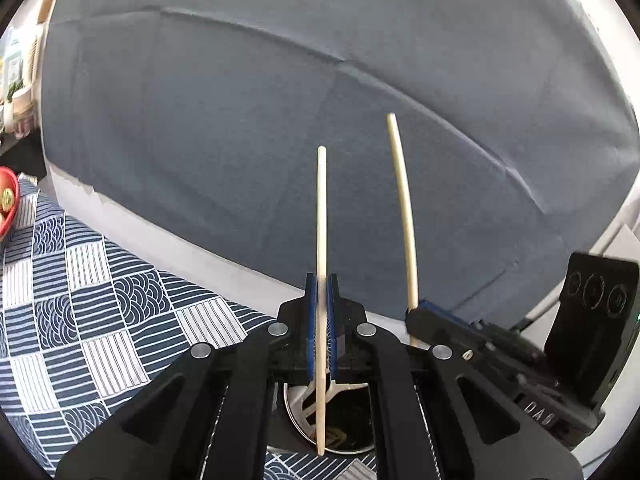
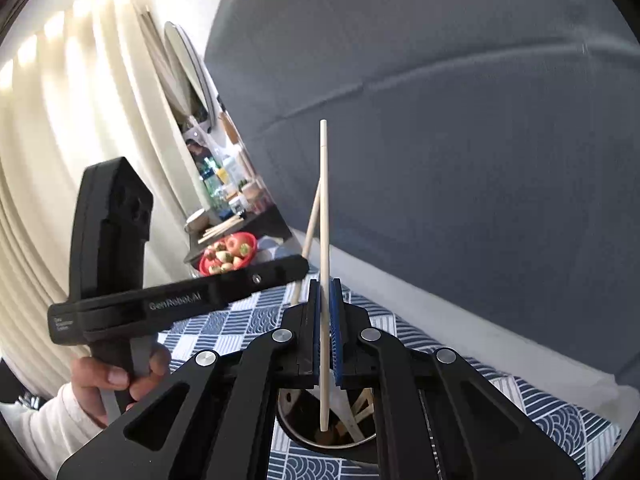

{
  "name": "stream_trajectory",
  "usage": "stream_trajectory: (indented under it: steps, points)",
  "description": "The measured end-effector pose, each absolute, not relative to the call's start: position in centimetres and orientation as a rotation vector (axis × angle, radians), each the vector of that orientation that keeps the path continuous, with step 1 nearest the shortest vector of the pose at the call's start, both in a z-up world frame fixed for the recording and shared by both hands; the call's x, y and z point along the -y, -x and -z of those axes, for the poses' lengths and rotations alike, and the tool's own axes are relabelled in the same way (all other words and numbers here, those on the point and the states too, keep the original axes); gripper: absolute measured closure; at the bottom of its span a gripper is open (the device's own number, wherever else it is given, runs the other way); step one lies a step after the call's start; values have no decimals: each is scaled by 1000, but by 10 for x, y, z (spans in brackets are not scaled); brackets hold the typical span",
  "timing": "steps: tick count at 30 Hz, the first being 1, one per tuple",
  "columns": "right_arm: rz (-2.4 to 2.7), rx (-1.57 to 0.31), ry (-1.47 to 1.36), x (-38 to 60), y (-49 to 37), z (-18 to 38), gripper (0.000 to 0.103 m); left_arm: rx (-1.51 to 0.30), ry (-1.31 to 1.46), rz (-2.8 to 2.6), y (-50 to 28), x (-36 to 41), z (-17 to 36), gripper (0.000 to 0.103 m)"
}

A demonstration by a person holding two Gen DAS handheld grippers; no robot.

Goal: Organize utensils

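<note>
A red bowl of fruit (image 2: pixel 228 254) sits far left on the blue patterned tablecloth (image 1: pixel 80 300) before a grey sofa (image 1: pixel 280 120), where the left gripper (image 1: pixel 322 300) and right gripper (image 2: pixel 325 304) each clench a chopstick (image 1: pixel 321 216) upright over a metal cup (image 2: pixel 304 436), curtains (image 2: pixel 60 160) behind.

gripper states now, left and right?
Left gripper: shut on a pale wooden chopstick.
Right gripper: shut on another pale wooden chopstick.

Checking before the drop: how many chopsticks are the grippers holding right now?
2. One chopstick is clamped in the left gripper; the other chopstick is clamped in the right gripper. Both hang over the metal holder.
</note>
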State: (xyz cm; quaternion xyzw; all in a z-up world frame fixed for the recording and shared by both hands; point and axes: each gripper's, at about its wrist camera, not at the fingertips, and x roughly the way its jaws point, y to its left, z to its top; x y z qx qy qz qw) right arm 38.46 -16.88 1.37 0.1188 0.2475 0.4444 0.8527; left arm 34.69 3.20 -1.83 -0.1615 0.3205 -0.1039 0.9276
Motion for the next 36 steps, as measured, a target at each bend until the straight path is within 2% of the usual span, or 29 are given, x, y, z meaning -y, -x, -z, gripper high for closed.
stream_trajectory:
  steps: [9,14,23,26,27,28,29,31,32,34,36]
  points:
    - [-911,-562,-244,160,-390,0,98,-563,356,226,-352,-33,11,98]
    - [-899,-585,-251,161,-389,11,98,-527,385,215,-344,-36,30,98]
    - [-872,-611,-181,141,-380,14,98,-563,263,227,-319,-26,22,98]
    - [-858,-591,-106,136,-367,8,95,-536,175,223,-302,-22,13,97]
    - [-847,-583,-75,135,-362,5,95,-531,154,215,-297,-21,11,91]
    - [-837,-582,-60,135,-358,4,92,-530,136,209,-292,-21,10,63]
    - [-820,-582,-45,135,-354,3,84,-533,129,205,-287,-22,9,33]
    - [-787,-563,-31,139,-345,-1,33,-501,115,183,-274,-25,5,22]
    - [-771,-553,-29,141,-341,-2,26,-481,105,182,-266,-27,3,16]
    - [-751,-533,-29,148,-332,-6,21,-487,90,161,-259,-29,0,5]
    - [-736,-534,-33,153,-327,-11,15,-491,67,130,-253,-32,-1,6]
